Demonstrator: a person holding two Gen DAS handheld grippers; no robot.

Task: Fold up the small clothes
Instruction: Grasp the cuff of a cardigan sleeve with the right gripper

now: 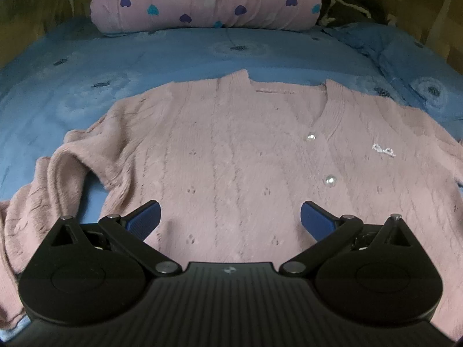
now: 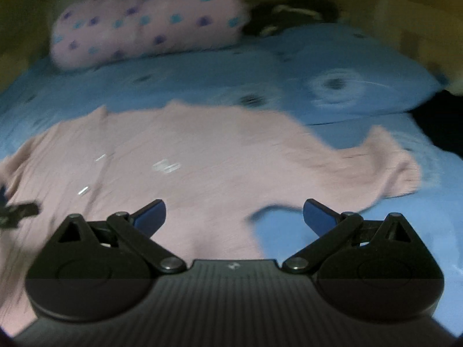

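Note:
A pink knitted cardigan (image 1: 231, 150) with pearl buttons lies spread front-up on the blue bedspread (image 1: 144, 57), collar toward the far side. Its left sleeve (image 1: 49, 196) is bunched and bent down at the left. My left gripper (image 1: 230, 217) hovers open over the cardigan's lower middle, nothing between its blue pads. In the blurred right wrist view the cardigan (image 2: 179, 159) fills the centre, its right sleeve (image 2: 385, 167) reaching out right. My right gripper (image 2: 234, 217) is open over the cardigan's right side edge, near the underarm. A dark piece of the left gripper (image 2: 17, 211) shows at the left edge.
A pink bolster with heart prints (image 1: 208, 0) lies across the head of the bed. A blue pillow (image 2: 361, 72) sits at the right, with a dark garment (image 2: 289, 14) behind it. Wooden walls (image 1: 434, 29) close in the far side and the right.

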